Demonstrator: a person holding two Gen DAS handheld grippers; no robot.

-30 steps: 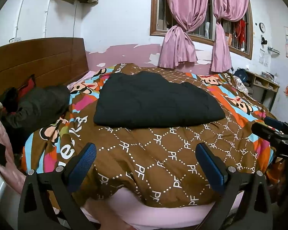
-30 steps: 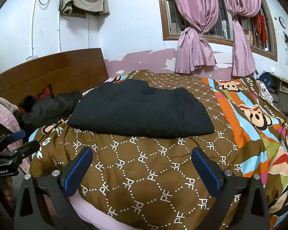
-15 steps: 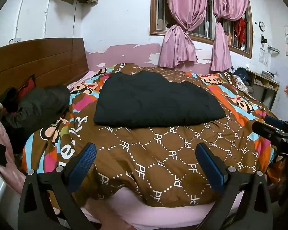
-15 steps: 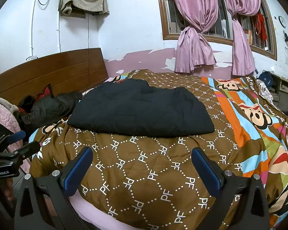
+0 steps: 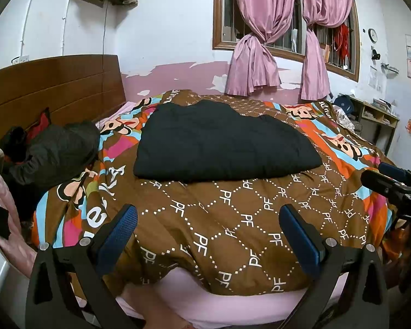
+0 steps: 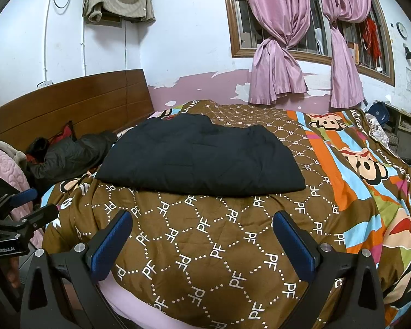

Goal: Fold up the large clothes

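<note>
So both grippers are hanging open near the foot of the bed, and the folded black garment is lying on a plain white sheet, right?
Not quite: the black garment lies on a brown patterned quilt, as the right wrist view shows. Both the left gripper and right gripper are open.

Far edge of black folded garment (image 5: pixel 222 142) hidden behind its own bulk. Dark jacket (image 5: pixel 54 153) by headboard partly cut by pink blanket (image 6: pixel 5 159). Clock (image 6: pixel 402 29) too small to read. Bed's right side cropped at frame edge. Shelf contents (image 5: pixel 380 104) indistinct.
</note>
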